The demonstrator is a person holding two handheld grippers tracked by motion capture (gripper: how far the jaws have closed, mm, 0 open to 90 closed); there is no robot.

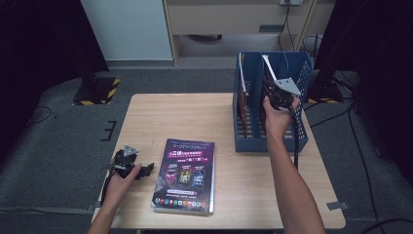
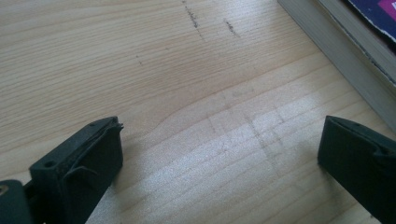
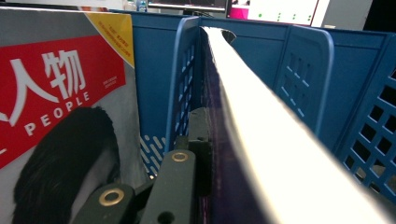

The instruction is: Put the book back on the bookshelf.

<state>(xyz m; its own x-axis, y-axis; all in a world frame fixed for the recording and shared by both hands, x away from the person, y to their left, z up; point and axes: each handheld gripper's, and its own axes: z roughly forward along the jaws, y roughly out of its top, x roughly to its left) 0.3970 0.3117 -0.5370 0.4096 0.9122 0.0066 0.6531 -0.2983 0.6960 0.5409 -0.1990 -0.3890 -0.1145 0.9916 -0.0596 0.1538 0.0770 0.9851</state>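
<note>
R gripper point(image 1: 276, 100) clamped on purple mag point(image 3: 261, 135), upright in blue file rack point(image 1: 253, 141) mid slot – seating step; next: release, withdraw. L gripper point(image 1: 139, 170) jaws wide, empty, beside book stack point(image 1: 187, 175)

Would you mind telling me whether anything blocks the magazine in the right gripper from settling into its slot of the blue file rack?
Nothing visible does. The right gripper is shut on the magazine, already between two dividers of the blue file rack. The People magazine stands in the neighbouring slot, beyond a divider.
</note>
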